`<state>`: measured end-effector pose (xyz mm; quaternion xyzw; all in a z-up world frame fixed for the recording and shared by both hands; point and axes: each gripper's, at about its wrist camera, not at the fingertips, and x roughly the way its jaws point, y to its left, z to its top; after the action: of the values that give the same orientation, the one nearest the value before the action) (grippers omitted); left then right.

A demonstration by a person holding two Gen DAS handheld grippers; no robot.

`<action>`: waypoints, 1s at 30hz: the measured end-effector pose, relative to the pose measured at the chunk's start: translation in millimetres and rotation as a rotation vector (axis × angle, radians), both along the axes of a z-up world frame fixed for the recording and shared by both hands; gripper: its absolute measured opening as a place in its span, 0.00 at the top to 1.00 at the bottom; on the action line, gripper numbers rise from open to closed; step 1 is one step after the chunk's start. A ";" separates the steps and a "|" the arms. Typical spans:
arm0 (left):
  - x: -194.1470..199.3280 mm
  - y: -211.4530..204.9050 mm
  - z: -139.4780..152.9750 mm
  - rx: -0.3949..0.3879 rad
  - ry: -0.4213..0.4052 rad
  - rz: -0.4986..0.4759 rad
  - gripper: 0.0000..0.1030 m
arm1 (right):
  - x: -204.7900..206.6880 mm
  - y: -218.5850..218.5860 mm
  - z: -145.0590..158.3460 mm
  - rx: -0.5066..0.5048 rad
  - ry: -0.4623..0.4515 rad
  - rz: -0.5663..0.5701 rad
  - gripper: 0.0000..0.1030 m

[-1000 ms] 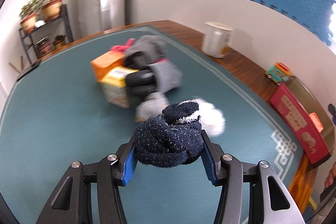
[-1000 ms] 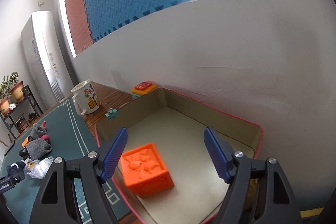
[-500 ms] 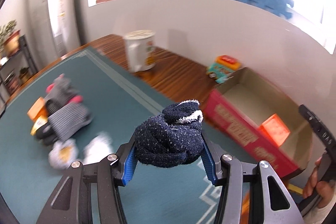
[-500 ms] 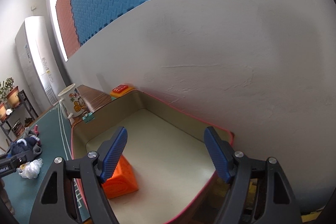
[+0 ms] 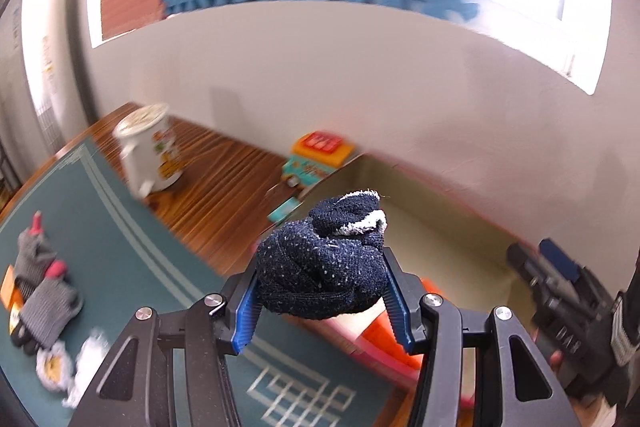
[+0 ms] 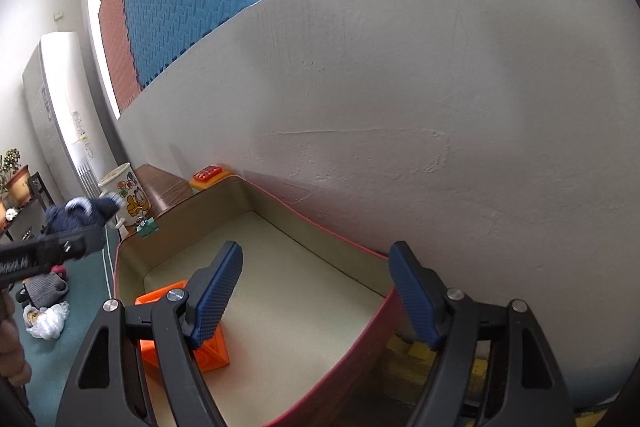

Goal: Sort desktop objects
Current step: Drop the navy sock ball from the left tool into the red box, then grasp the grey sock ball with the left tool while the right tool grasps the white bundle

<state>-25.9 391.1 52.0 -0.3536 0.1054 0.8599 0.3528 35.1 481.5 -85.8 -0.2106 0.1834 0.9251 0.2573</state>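
The step in hand is the carry: the left gripper [image 5: 322, 301] is clamped on a rolled-up navy knitted sock with a white cuff [image 5: 324, 267], its blue ribbed pads pressing both flanks of the bundle, and it holds the sock in the air just short of the near wall of the shallow red-rimmed cardboard box with a beige lining [image 6: 304, 291], which stands along the wall edge of the wooden table [image 5: 216, 183]. An orange plastic cube [image 6: 188, 331] already lies in the box's near-left corner, so the box reads as the place the sorted things go. The right gripper [image 6: 316, 301] hangs over the box with its jaws standing wide and nothing between them. The rest of the unsorted heap, grey knitted socks with pink trim [image 5: 40, 279] and crumpled white wrappers [image 5: 72, 363], lies well apart on the green desk mat [image 5: 132, 243], near its left edge. The next move, as I judge it, calls for bringing the sock over the box rim to the bare lining beside the cube, keeping clear of the right gripper, then lowering it and spreading the jaws; being soft, the bundle may cling to the ribbed pads or unroll on release, so it wants a low drop.
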 end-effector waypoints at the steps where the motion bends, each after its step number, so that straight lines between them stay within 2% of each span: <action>1: -0.4 6.0 1.7 0.010 0.003 -0.017 0.46 | 0.4 0.7 0.6 -0.001 0.001 -0.001 0.23; 2: -1.9 10.9 1.8 0.011 0.003 -0.027 0.45 | 0.3 0.9 0.9 -0.001 0.002 -0.002 0.23; 4: -5.2 16.9 -0.4 0.011 0.001 -0.031 0.31 | 1.1 1.2 1.5 0.000 0.002 -0.002 0.23; 6: -6.6 15.3 -3.4 0.016 0.010 -0.024 0.26 | 1.8 0.6 1.1 0.002 0.001 -0.003 0.23; 12: -15.4 -3.6 -10.6 0.015 -0.021 0.018 0.25 | -3.0 -3.6 0.5 -0.007 0.001 0.011 0.23; 21: -28.9 -54.9 -18.4 0.030 -0.055 0.131 0.25 | -16.7 -31.0 7.7 0.008 0.007 0.081 0.23; 30: -38.2 -134.7 -18.4 0.041 -0.060 0.299 0.25 | -36.1 -78.7 22.3 0.030 0.034 0.188 0.23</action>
<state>-64.0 256.4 33.6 -0.3835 0.0235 0.8939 0.2309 -1.0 402.7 -63.4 -0.2074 0.1534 0.9512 0.1691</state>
